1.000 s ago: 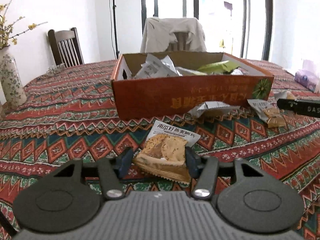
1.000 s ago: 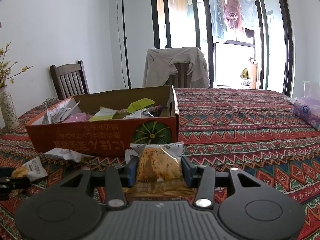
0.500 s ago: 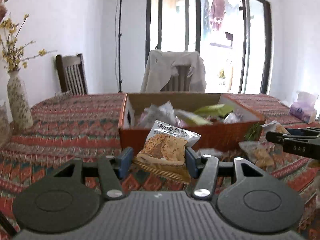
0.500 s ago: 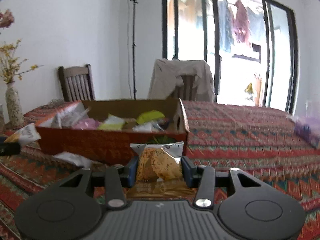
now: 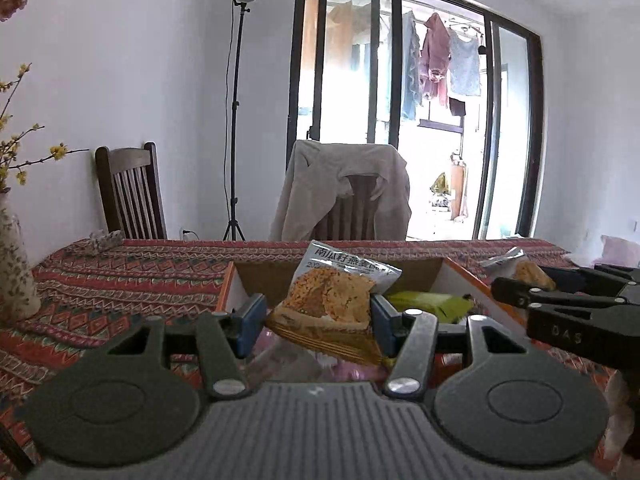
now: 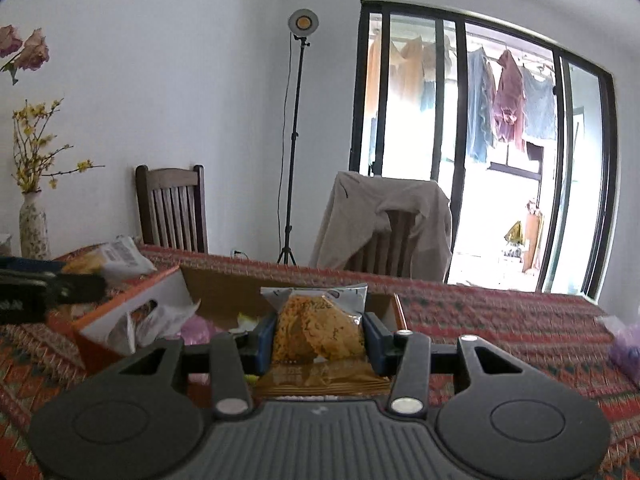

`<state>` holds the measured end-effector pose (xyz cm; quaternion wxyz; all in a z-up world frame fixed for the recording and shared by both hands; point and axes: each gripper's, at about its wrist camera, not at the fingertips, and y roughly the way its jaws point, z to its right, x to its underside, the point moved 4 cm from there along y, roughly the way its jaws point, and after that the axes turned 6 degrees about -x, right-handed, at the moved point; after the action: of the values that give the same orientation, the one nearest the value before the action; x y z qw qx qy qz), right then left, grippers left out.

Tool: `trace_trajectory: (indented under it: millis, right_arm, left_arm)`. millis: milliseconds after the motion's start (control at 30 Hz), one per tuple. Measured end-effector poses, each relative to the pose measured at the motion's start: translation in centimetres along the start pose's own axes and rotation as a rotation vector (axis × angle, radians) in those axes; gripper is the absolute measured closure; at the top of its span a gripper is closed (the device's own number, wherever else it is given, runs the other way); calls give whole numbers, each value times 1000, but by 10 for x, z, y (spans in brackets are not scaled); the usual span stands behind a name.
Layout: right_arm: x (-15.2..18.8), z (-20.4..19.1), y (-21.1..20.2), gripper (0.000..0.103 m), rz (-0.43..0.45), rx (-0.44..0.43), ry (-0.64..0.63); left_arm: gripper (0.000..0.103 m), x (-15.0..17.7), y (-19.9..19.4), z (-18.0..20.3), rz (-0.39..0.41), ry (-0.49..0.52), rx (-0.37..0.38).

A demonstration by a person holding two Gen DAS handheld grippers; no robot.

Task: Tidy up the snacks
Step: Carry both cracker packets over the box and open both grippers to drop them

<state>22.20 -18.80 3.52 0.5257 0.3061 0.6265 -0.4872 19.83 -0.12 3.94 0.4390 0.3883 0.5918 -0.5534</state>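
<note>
My left gripper point(image 5: 318, 322) is shut on a cracker snack packet point(image 5: 332, 300) and holds it above the open orange cardboard box point(image 5: 228, 288). My right gripper point(image 6: 318, 338) is shut on a second cracker packet point(image 6: 318, 332), also raised over the box point(image 6: 124, 312). Several snack packets lie inside the box, among them a green one point(image 5: 430, 306) and white and pink ones point(image 6: 160, 324). The right gripper also shows at the right of the left wrist view point(image 5: 568, 300), and the left gripper with its packet at the left of the right wrist view point(image 6: 60, 280).
The table has a red patterned cloth point(image 5: 120, 280). A flowered vase point(image 5: 14, 268) stands at the left edge. Two chairs point(image 5: 132, 196), one draped with a beige jacket point(image 5: 344, 192), stand behind the table. A purple tissue pack point(image 6: 624, 340) lies at the right. A lamp stand point(image 5: 236, 120) is behind.
Both grippers have risen from table height and moved forward over the box, each still holding its cracker packet. The two grippers have come closer together.
</note>
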Motion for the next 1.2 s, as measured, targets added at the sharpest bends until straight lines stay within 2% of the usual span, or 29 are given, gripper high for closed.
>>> trace_trajectory:
  millis: [167,300,433,633,667,700,733,767,800,833,900,1067,1200]
  right_arm:
    - [-9,3,35,59,0,10,37]
    - [2,9,51,59,-8,10,96]
    - [22,5,58,59,-3,22,39]
    - [30,3,65,58,-41,-3,45]
    - [32,4,64,56,-44,-5,48]
    - [33,5,64,51,-46,-4,54]
    - [33,5,62,35,-42,-1,59]
    - [32,6,60,17,-33,2,65]
    - [31,7,58,9,-21,4,72]
    - [31,9,56,0,-6,6,81]
    - [30,10,56,0,1,7,92]
    - [35,12,62,0,-23,26,91]
    - [32,14,61,0,-10,33,100]
  left_arm:
    - [47,-7,28,-2,14,-53,-43]
    - [47,-4,51,-8,2,-88,-86]
    - [47,9,61,-11,14,-78,-116]
    - [43,18,64,-16,7,-79,-113]
    - [42,20,63,-16,11,-79,-116]
    - [36,20,61,-17,16,-79,-111]
    - [30,21,59,-16,21,-83,-107]
    - [17,21,58,-17,31,-92,-107]
    - [2,21,55,-18,47,-101,-117]
    - [0,21,53,-19,60,-108,-131]
    - [0,22,50,-21,68,-117,-150]
    - [0,27,56,-19,28,-101,-155]
    - [0,23,51,-19,50,-105,-152]
